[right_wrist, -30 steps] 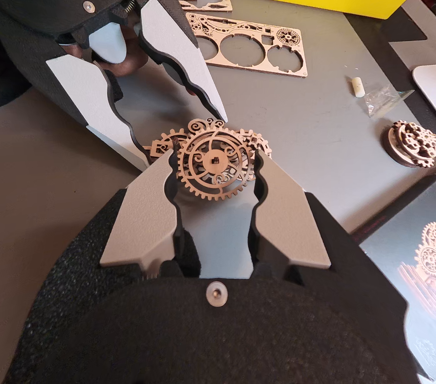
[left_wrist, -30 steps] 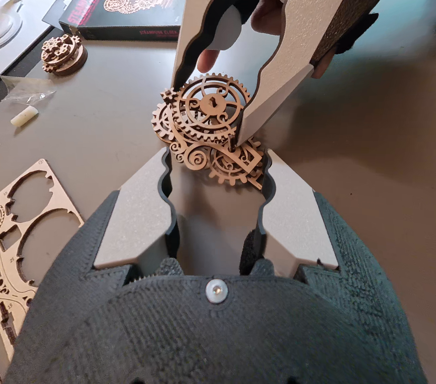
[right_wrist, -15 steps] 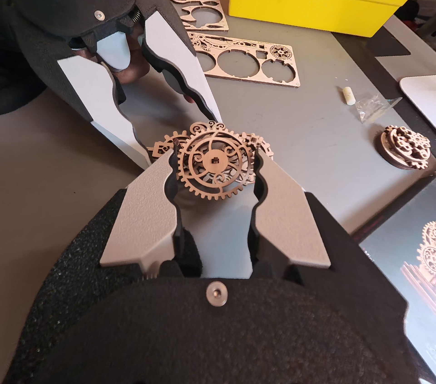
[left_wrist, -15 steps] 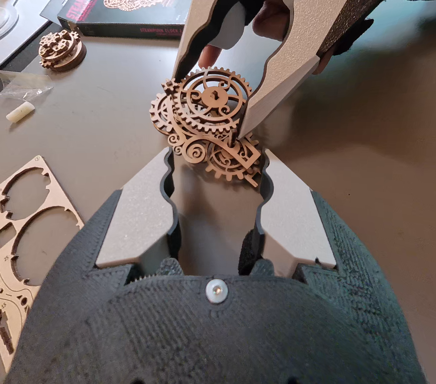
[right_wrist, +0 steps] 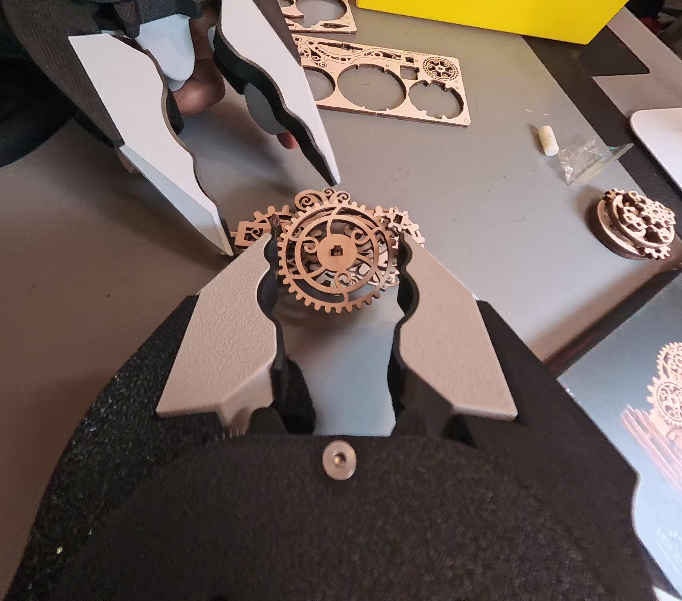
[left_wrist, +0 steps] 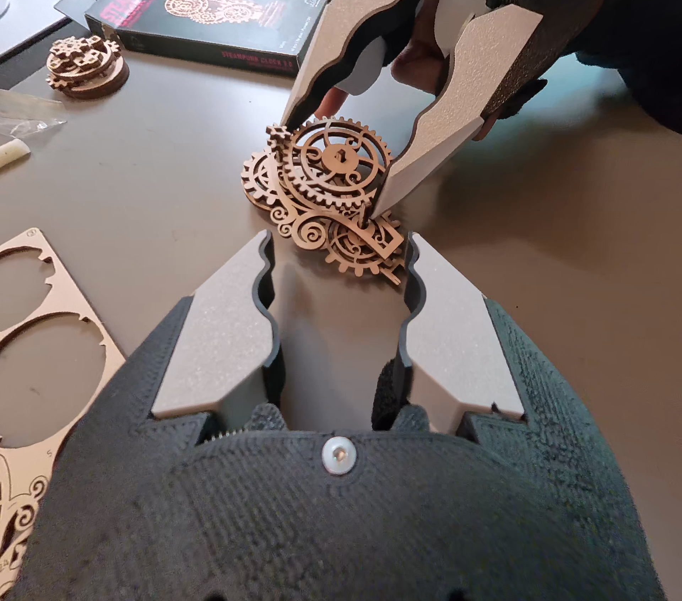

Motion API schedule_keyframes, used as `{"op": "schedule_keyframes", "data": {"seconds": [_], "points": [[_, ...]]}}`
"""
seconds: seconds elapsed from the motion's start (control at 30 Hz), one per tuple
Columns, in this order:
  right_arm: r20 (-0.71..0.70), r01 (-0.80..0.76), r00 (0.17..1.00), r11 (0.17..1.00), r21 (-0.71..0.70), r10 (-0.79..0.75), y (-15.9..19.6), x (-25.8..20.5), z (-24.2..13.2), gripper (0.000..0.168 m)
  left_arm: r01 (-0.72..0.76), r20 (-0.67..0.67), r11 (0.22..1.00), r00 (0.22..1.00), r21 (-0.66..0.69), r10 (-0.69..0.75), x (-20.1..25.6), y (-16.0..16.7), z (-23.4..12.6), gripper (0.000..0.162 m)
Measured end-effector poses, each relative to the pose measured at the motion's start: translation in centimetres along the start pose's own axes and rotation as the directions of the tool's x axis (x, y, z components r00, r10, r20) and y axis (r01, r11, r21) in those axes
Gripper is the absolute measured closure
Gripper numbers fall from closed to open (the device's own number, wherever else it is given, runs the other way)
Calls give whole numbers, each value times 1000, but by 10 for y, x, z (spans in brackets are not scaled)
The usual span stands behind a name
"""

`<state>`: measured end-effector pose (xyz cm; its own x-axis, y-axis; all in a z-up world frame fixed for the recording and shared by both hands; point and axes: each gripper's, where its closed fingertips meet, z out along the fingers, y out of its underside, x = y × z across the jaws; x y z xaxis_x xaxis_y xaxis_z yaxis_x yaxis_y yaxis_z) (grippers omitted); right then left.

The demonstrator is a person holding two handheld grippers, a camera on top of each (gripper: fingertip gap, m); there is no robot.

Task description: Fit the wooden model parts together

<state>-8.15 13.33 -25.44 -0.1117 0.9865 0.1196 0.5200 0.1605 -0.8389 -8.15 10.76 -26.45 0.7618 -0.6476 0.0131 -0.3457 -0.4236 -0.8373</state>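
The wooden model (right_wrist: 334,251), a flat stack of laser-cut gears and scrollwork in pale plywood, lies on the grey table (right_wrist: 479,214), with its large spoked gear (left_wrist: 341,164) tilted up on top. The right gripper (right_wrist: 334,243) straddles that gear, one finger at 9 o'clock of its toothed rim and the other at 3 o'clock; the jaws stand at about the gear's width, touching or nearly touching the teeth, and I cannot tell whether they truly clamp it. The left gripper (left_wrist: 337,243) waits just short of the model's scroll end, its jaws wide and empty, one tip beside the small square frame piece (left_wrist: 387,243).

By my reading the step in hand is seating the large gear onto the stack. A thin peg (left_wrist: 365,214) stands up at about 5 o'clock from the gear's hub, in the left wrist view, close to the right gripper's finger. The next move likely calls for levelling the gear and pressing it straight down while the left gripper steadies the base.

The plywood is thin, with fine teeth and lacy curls that look easy to snap. The gripper fingers are matt grey with wavy dark inner edges.
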Motion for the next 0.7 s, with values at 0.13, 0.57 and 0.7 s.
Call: {"op": "schedule_keyframes", "data": {"seconds": [0.13,0.57,0.7], "points": [[2,-2,1000,1000,0,2,-1,0,1,105,6,-11,1000,1000,0,-6,1,0,0,94],[88,23,996,1000,6,-23,1,-8,-3,105,55,-36,997,998,55,-53,-3,-5,-7,93],[198,99,976,994,-38,-89,7,-17,-13,105,68,-63,995,996,67,-64,-1,-6,-8,93]]}}
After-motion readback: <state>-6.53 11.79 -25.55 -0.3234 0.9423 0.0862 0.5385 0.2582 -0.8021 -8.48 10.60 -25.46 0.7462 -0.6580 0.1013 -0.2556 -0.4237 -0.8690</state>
